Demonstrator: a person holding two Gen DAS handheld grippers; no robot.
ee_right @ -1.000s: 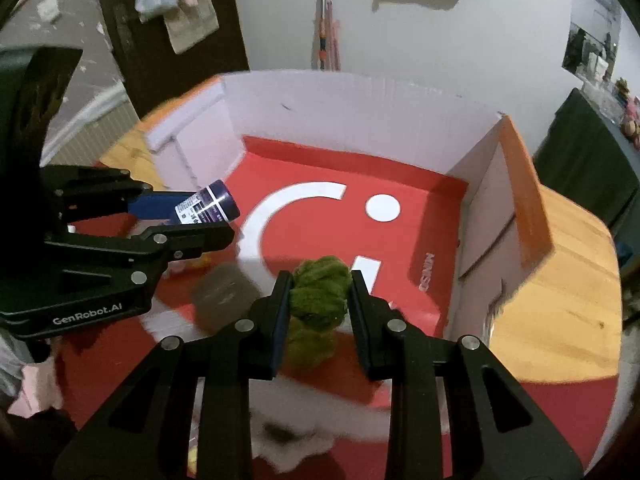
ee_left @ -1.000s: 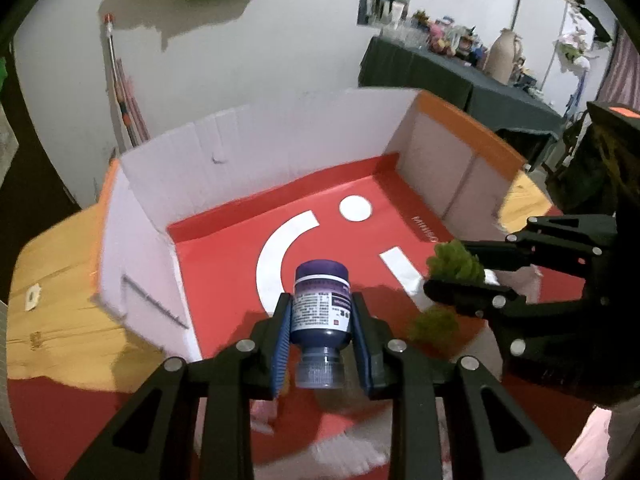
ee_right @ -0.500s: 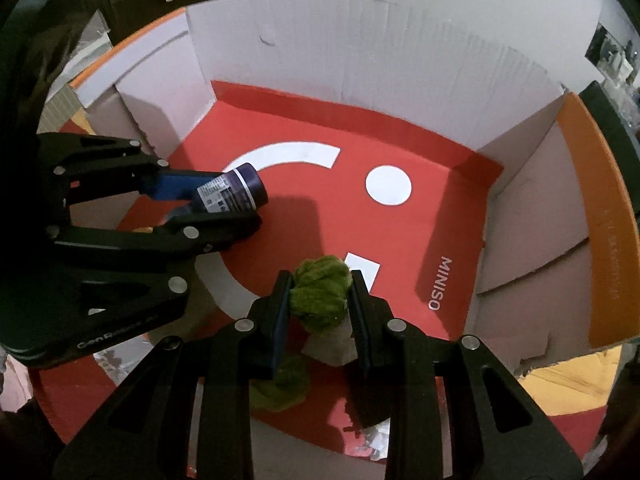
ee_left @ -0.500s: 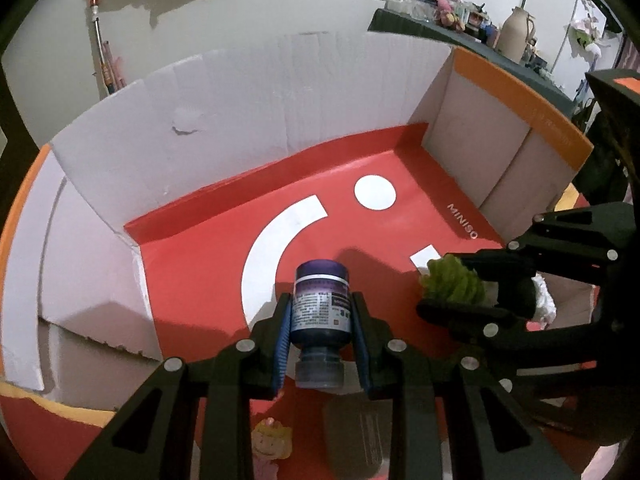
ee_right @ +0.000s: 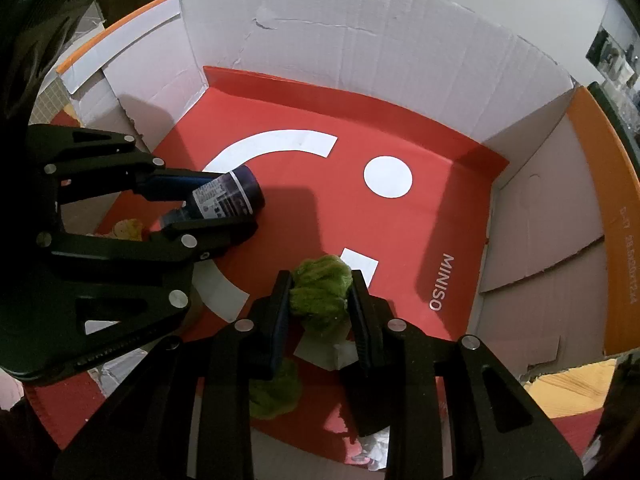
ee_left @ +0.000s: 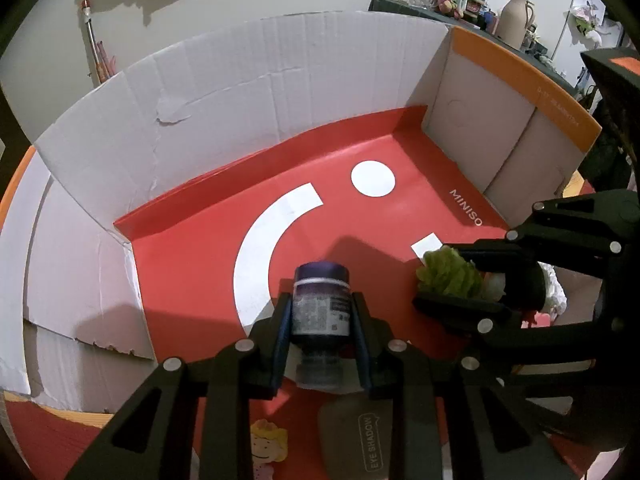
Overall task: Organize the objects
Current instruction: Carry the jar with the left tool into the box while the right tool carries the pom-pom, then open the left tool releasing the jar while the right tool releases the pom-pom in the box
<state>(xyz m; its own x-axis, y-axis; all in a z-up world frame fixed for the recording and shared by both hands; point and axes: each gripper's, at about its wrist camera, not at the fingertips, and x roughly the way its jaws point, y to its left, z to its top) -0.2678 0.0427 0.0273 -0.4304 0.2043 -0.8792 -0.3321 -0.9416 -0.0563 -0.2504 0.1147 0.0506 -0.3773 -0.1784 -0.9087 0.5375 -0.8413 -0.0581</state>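
Mid-carry over the cardboard box (ee_left: 248, 80): left tongs (ee_left: 320, 316) clamped on purple bottle (ee_left: 320, 308), right tongs (ee_right: 320, 300) clamped on green plush (ee_right: 320, 292). Next, probably: lower to the red floor, then open.

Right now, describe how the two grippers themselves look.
Both the left gripper and the right gripper are matte black, built of angular linked bars with triangular cut-outs and round silver rivets at the joints. Their fingers carry flat dark-blue pads. No cables or sleeves show. The left gripper's body bears faint lettering, too dim to read.
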